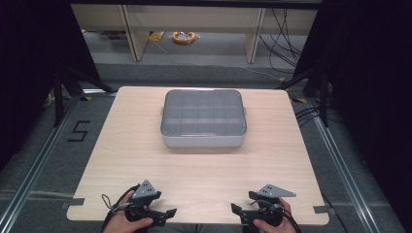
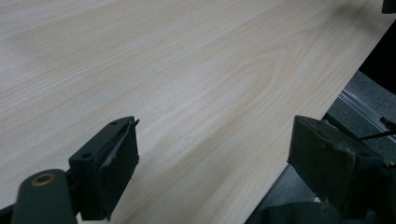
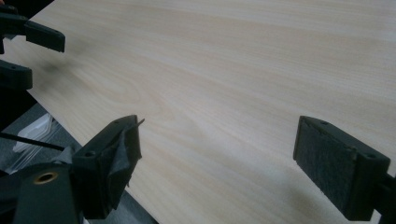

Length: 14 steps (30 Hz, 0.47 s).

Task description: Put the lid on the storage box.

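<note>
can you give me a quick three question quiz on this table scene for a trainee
1. True or false: the grey compartment box has its clear lid on.
2. What lies between the left gripper pads: A a screw, B nothing, C a cloth?
3. Which edge of the wooden table are the left gripper and the right gripper at?

Key
1. True.
2. B; the jaws stand wide over bare wood.
3. The near edge, by the person, well apart from the box.
</note>
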Tool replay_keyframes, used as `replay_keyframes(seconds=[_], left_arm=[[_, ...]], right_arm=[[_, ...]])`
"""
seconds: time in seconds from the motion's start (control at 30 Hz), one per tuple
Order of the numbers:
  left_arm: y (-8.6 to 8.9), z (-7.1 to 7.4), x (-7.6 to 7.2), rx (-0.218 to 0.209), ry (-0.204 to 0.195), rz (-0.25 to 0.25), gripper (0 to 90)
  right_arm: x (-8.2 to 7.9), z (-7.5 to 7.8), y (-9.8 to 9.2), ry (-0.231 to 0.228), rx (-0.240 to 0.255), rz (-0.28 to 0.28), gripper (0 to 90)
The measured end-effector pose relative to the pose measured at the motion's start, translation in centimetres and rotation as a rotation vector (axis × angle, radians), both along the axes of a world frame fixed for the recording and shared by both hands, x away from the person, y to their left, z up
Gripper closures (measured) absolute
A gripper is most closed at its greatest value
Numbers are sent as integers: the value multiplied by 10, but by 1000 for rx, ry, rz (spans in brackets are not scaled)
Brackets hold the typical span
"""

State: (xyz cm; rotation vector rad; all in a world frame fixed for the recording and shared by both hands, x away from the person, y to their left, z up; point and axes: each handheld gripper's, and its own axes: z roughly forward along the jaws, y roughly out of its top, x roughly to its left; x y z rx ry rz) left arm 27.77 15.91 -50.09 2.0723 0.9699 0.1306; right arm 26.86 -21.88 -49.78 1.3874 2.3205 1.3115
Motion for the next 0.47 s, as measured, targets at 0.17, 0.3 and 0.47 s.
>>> replay_keyframes(seconds=[0.17,0.3,0.47], left_arm=[[1,0,0,5,-2,-2,153],[1,0,0,4,-1,-3,153],[1,0,0,6,2,-5,153]], right_arm=[[-3,0,1,-8,-14,16,160],[-3,0,0,-24,-26,9,160],[-3,-1,2,-19,0,2,160]])
